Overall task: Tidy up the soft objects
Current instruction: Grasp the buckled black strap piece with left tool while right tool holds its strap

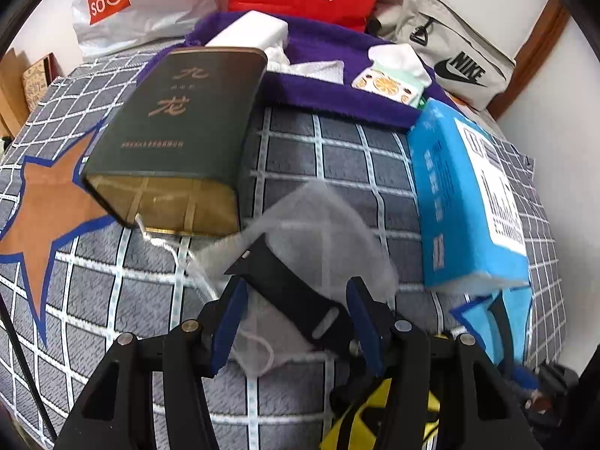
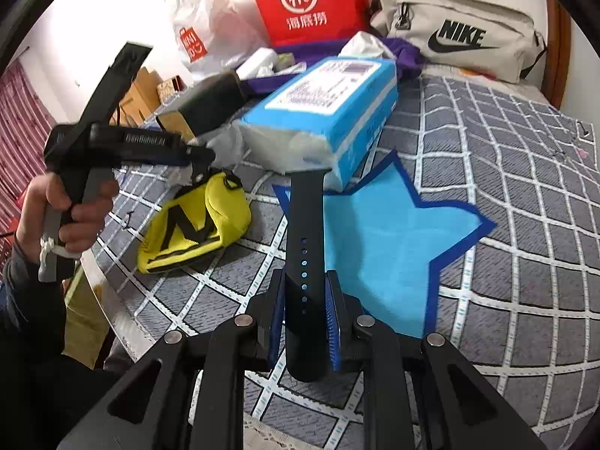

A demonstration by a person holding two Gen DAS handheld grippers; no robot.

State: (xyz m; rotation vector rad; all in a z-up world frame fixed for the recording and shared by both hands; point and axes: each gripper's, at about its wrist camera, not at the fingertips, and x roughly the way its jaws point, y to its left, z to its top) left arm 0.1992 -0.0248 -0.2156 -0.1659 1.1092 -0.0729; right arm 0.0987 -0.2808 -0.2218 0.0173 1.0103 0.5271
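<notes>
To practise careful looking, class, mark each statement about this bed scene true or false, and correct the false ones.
1. The right gripper is clamped on a black watch strap with holes. True.
2. The dark green tin lies on the blue star. False: it lies beside the orange star.
3. The beige bag at the back reads NIKE. True.
4. The yellow pouch sits on the purple towel. False: it lies on the checked bedspread.
</notes>
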